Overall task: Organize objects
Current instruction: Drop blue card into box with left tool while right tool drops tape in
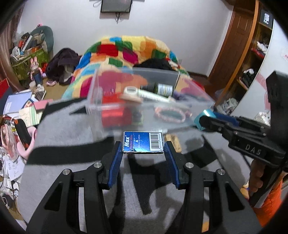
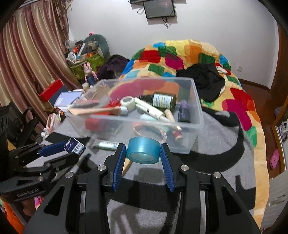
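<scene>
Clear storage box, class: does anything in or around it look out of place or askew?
Yes. A tube and a wooden stick lie loose on the grey blanket outside the clear box, whose contents are jumbled, with a brush handle jutting out over the rim.

Patchwork quilt (image 2: 181, 54), striped curtains (image 2: 27, 59), wall-mounted screen (image 2: 159, 9), wooden door (image 1: 232, 43).

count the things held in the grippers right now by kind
blue Max box, in the left gripper: 1
blue tape roll, in the right gripper: 1
total: 2
</scene>
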`<act>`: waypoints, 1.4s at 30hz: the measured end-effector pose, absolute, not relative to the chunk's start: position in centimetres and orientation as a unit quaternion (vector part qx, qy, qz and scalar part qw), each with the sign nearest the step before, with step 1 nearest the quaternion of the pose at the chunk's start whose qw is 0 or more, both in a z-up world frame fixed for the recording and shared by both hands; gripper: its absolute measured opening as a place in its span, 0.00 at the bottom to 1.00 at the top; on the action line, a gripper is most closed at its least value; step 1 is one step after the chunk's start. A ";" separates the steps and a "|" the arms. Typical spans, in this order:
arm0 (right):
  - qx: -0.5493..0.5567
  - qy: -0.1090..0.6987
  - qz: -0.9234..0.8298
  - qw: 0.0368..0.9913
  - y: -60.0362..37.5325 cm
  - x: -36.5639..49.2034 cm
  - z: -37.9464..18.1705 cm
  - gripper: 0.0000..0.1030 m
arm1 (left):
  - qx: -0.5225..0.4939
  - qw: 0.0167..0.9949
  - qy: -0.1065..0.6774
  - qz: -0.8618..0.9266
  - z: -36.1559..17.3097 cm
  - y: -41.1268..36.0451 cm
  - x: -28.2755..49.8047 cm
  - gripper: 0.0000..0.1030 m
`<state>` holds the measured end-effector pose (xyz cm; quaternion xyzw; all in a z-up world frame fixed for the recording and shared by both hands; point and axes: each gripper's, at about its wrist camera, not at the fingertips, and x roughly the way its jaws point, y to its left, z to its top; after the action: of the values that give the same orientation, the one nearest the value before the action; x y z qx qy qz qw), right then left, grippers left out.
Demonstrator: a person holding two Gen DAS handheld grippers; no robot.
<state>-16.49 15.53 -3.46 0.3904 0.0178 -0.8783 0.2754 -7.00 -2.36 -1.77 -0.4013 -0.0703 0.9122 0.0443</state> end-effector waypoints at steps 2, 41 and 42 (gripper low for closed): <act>0.382 0.014 -0.882 0.277 15.7 -16.5 -2.7 0.35 | -0.386 0.042 -0.070 0.919 -0.5 -2.6 -6.9 0.46; 0.421 0.016 -0.872 0.248 12.6 -23.7 -3.9 0.37 | -0.390 0.032 -0.065 0.918 1.1 -4.7 -14.1 0.49; 0.419 0.014 -0.873 0.249 12.7 -23.5 -3.8 0.37 | -0.385 0.032 -0.061 0.920 1.4 -4.5 -13.8 0.51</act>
<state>-23.49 12.71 -3.77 0.4187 0.0145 -0.8732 0.2491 -13.80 -4.54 1.37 -0.3849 -0.0608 0.9204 0.0323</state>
